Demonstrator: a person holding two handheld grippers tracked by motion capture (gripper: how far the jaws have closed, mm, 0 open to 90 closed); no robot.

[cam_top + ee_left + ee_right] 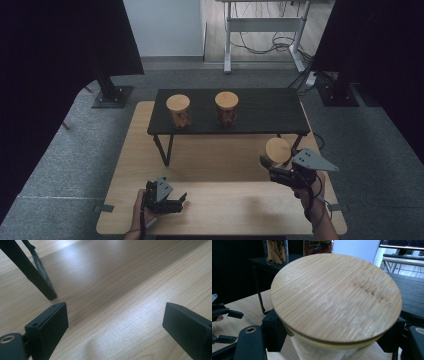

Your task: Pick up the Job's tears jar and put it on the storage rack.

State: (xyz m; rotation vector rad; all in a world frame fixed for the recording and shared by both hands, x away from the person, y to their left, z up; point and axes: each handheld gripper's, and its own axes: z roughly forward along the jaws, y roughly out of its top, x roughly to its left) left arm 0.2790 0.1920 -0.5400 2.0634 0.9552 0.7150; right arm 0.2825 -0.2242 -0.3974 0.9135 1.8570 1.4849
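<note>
Jar (277,150) with bamboo lid, clamped in the right gripper (272,167) near the table's (225,210) right front, at about 1 o'clock from that hand. Right gripper view: both black jaws press the glass just under the lid (337,297), one on each side, so the jar (322,352) stands upright with its long axis vertical and the lid face up toward the camera. Whether its base rests on the table or is lifted clear cannot be told.

Shelf (227,112), low, black and raised on legs, lies at 11 o'clock from the held jar and just behind it. Two matching jars stand on it: the left jar (178,111) with pale sticks inside and the middle jar (226,108) with reddish contents. The shelf's right part, at roughly 12 o'clock from the held jar and directly beyond it, is bare. This relation probably governs the coming move: a lift and a short forward carry would bring the held jar into line with the other two, and the right hand is far the nearer for it.

Left gripper (170,200) sits low at the table's left front, jaws spread wide with nothing between them. Left gripper view: bare wood beneath, and a shelf leg (32,272) at 10 o'clock
</note>
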